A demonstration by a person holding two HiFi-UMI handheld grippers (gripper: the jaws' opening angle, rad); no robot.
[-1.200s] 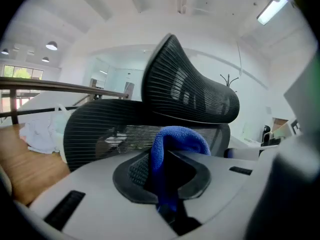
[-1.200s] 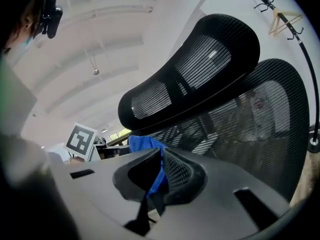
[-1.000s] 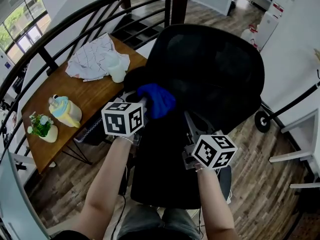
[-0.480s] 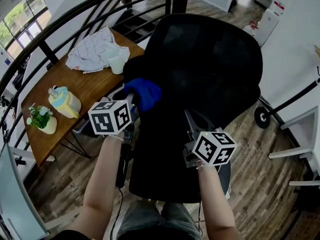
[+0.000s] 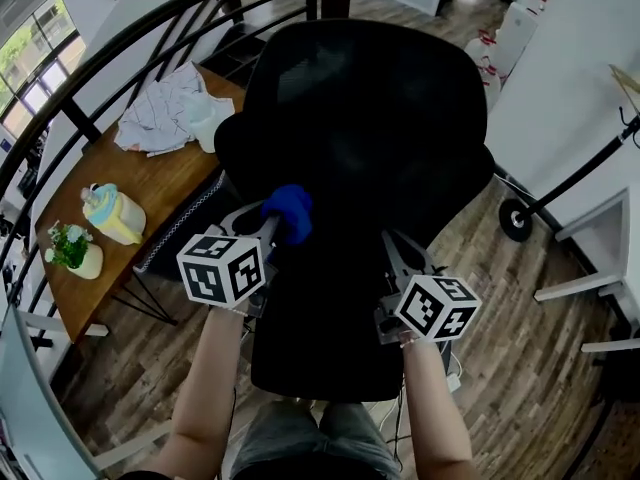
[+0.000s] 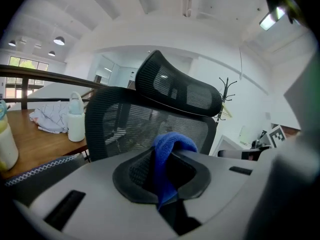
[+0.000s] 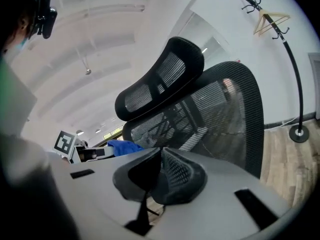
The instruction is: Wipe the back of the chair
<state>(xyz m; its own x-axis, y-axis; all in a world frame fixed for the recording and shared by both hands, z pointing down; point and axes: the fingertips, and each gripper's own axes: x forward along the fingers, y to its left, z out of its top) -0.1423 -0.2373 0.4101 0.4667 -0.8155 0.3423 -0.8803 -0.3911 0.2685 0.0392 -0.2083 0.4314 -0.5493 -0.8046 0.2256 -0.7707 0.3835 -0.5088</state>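
A black mesh office chair [image 5: 370, 128] fills the middle of the head view, its back toward me. My left gripper [image 5: 268, 230] is shut on a blue cloth [image 5: 289, 211], which lies against the lower left of the chair back. In the left gripper view the blue cloth [image 6: 167, 159] is pinched between the jaws, with the chair back [image 6: 145, 126] and headrest [image 6: 180, 91] just beyond. My right gripper [image 5: 397, 250] is shut with nothing in it, close to the lower right of the chair back [image 7: 215, 119].
A wooden table [image 5: 150, 183] stands at the left with a crumpled white cloth [image 5: 160, 108], a white bottle [image 5: 205, 118], a yellow and blue container [image 5: 112, 213] and a small plant [image 5: 72, 248]. A curved black railing [image 5: 110, 48] runs behind. A coat stand base [image 5: 517, 218] sits at the right.
My left gripper has slid the blue cloth downward and leftward along the chair back. The right gripper has hardly moved.
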